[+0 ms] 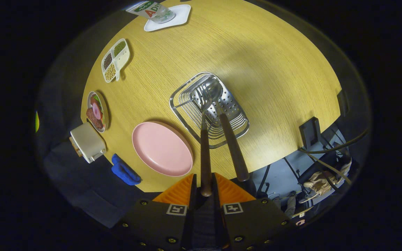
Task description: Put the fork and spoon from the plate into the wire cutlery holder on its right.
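My gripper (pixel 205 182) is shut on the end of the fork's dark wooden handle (pixel 205 157). The fork hangs straight down from my fingers, and its metal tines (pixel 202 97) are inside the wire cutlery holder (pixel 187 104) on the yellow wooden table. The spoon (pixel 234 150) stands in the same holder just right of the fork. Its bowl (pixel 215 88) is down against the perforated inner cup, and its brown handle leans up toward my right finger. The pink plate (pixel 162 148) lies empty to the left of the holder.
Left of the plate are a blue cloth (pixel 126 171), a white box (pixel 87 142), a small dish of food (pixel 97 111) and a divided dish of beans (pixel 115 59). A white coaster (pixel 180 15) carries a cup at the far side. A black clamp (pixel 310 131) and cables sit beyond the table's right edge.
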The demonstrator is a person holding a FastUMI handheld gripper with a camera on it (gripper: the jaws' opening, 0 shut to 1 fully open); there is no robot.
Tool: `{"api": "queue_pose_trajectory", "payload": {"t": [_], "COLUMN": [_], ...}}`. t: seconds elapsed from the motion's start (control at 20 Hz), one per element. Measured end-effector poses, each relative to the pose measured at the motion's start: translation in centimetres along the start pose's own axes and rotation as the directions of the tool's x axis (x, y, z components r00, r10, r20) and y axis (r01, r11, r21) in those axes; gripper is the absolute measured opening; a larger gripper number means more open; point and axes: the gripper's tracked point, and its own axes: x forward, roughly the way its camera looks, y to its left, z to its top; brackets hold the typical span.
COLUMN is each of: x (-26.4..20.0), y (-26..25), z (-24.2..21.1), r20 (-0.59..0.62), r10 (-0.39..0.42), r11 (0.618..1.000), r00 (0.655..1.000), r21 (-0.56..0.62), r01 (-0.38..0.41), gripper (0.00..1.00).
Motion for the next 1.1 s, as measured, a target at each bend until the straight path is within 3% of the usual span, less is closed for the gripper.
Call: {"api": "queue_pose_trajectory", "payload": {"t": [0.1, 0.35, 0.8, 1.1], "x": [0.0, -0.9, -3.0, -5.2], "y": [0.0, 0.2, -0.2, -0.7], "z": [-0.1, -0.5, -2.6, -2.6], "r20": [0.011, 0.062, 0.226, 0.406], "r10": [0.0, 0.011, 0.018, 0.024], "r11": [1.0, 0.999, 0.971, 0.92], "r00": [1.0, 0.998, 0.974, 0.914], "r21": [-0.007, -0.038, -0.234, -0.366], "r01": [0.0, -0.008, 0.037, 0.138], "gripper": [0.32, 0.32, 0.32, 0.32]}}
